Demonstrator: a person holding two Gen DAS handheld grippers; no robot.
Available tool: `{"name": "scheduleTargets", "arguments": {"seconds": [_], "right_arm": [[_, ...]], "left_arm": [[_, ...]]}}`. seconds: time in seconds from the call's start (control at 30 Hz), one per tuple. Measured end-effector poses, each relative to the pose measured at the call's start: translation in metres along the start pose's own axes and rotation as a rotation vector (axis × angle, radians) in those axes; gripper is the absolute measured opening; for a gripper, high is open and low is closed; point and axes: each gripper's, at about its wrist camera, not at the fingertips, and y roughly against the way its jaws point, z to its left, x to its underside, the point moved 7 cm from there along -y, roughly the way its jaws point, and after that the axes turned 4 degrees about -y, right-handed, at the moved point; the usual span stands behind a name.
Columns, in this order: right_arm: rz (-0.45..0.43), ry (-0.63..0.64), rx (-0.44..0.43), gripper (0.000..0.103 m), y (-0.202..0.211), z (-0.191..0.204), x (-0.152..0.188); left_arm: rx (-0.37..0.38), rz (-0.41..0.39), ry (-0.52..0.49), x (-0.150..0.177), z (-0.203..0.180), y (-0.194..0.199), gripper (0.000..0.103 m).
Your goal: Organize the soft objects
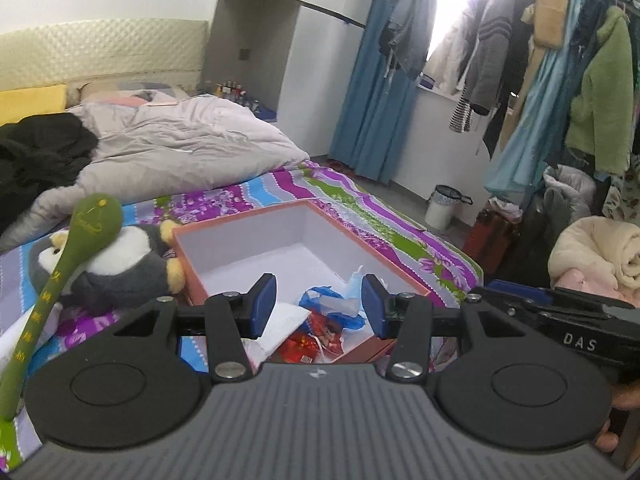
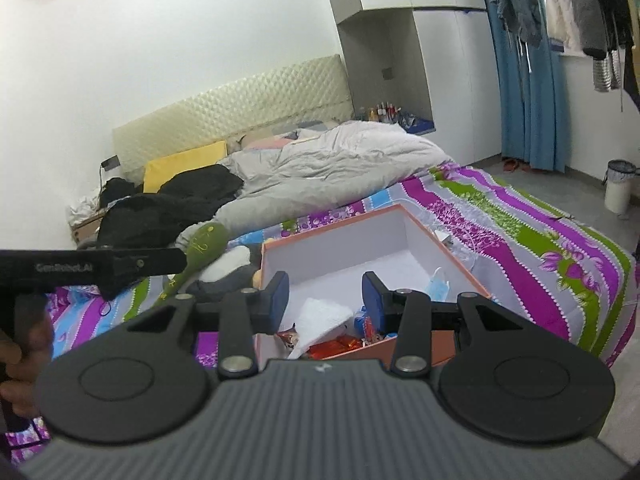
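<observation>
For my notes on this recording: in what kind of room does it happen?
Most likely a bedroom in a home: a bed with a rumpled grey duvet, a padded headboard, and clothes hanging on a rack.

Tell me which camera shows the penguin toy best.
The left wrist view: the penguin toy lies in plain sight beside the box. In the right wrist view it is mostly hidden behind the box and gripper.

Box [image 1: 248, 240] contents partly hidden behind gripper, penguin [image 1: 120, 268] face blurred.

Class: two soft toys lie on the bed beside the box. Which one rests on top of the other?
The long green plush with yellow markings; it lies across the grey-and-white penguin.
</observation>
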Motion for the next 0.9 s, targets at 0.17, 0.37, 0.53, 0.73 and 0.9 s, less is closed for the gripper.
{"name": "scheduleTargets", "arguments": {"seconds": [0.17,0.37,0.53,0.73,0.9], "right_arm": [[0.002,0.028,0.014,0.043,0.011,0.008,0.016],[0.013,0.045,0.019,0.043,0.02,0.016,0.033],[0.02,0.048,0.029,0.043,0.024,0.019,0.041],[0.026,0.046,0.061,0.043,0.025,0.018,0.047],[0.046,0.049,0.092,0.043,0.025,0.014,0.049]], "left_arm": [[-0.029,-0.008,0.007,0.014,0.0,0.022,0.053],[-0.036,-0.021,0.012,0.022,-0.006,0.045,0.053],[-0.064,-0.037,0.007,0.022,-0.008,0.055,0.053],[-0.06,-0.023,0.023,0.028,-0.008,0.062,0.053],[-0.072,-0.022,0.022,0.029,-0.007,0.064,0.053]]}}
